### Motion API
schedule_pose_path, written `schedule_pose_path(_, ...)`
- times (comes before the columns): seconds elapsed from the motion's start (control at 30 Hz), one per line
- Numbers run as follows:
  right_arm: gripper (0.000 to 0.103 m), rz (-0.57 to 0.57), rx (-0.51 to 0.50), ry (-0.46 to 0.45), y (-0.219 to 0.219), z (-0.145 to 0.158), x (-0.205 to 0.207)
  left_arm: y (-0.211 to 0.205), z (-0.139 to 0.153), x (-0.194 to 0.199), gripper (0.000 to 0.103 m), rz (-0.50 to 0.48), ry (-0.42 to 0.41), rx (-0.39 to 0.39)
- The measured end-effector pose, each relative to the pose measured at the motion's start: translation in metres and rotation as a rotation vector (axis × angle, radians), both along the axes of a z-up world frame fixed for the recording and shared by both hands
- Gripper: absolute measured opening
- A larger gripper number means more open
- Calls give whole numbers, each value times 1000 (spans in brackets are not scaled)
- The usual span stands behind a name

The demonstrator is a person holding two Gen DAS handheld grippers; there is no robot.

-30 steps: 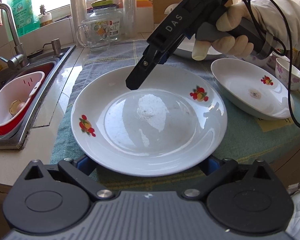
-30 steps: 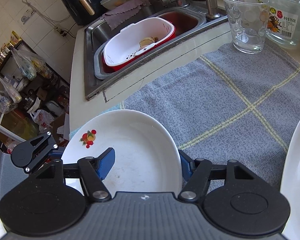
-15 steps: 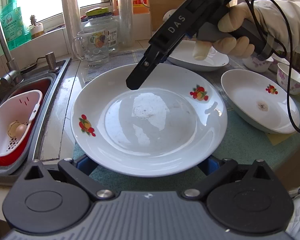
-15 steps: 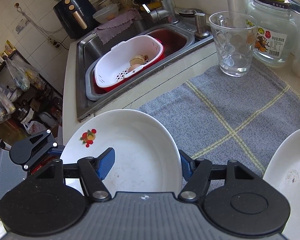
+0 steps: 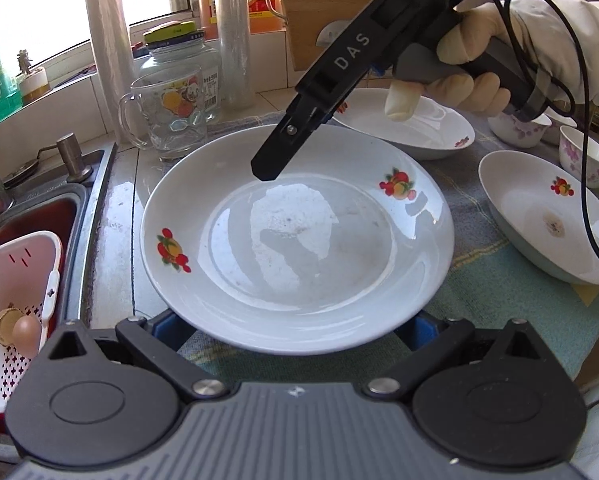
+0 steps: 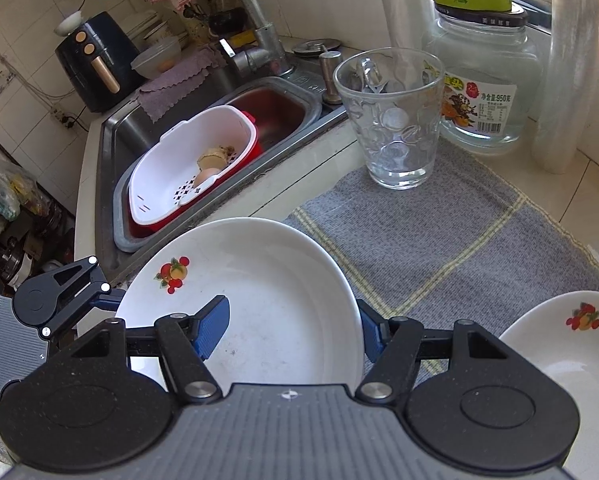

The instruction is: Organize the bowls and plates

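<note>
A large white plate (image 5: 299,240) with fruit prints is held above the counter by both grippers. My left gripper (image 5: 295,328) grips its near rim, the blue pads mostly hidden under the plate. My right gripper (image 6: 293,324) straddles the opposite rim of the same plate (image 6: 267,304); one blue pad (image 6: 213,324) lies over the plate, the other outside its edge. In the left wrist view the right gripper's finger (image 5: 295,132) reaches over the far rim. Two more fruit-print dishes sit on the mat, one at the back (image 5: 411,124) and one at the right (image 5: 547,216).
A glass mug (image 5: 167,116), a glass jar (image 5: 179,56) and tall rolls stand behind. The sink at the left holds a white colander in a red basin (image 6: 191,168). Small floral cups (image 5: 583,156) stand at the far right. A grey checked mat (image 6: 439,240) covers the counter.
The plate has been lifted and carried back and rightward, held by both grippers. The mug, jar and the back dish now appear closer.
</note>
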State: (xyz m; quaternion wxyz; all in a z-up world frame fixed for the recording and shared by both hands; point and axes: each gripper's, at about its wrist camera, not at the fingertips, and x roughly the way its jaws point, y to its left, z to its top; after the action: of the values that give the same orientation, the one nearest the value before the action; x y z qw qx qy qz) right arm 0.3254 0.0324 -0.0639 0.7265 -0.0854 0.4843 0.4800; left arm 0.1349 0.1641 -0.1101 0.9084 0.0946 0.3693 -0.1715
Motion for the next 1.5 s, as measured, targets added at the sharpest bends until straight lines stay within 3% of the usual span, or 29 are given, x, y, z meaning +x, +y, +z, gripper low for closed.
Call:
schedule_pose_path(0.3, 72, -58, -10, -1, 3, -9, 22, 7, -6, 27, 101, -35, 8, -6)
schedule_pose_path(0.7, 72, -71, -25, 11, 6, -23, 28, 8, -12, 35, 101, -40, 27, -1)
schedule_pose_path(1.07, 99, -47, -23, -40, 11, -11, 16, 10, -13, 31, 102, -28, 18, 15)
schedule_pose_path(1.5, 103, -86, -45, -160, 0, 14, -22, 5, 3, -4, 102, 21, -10, -4)
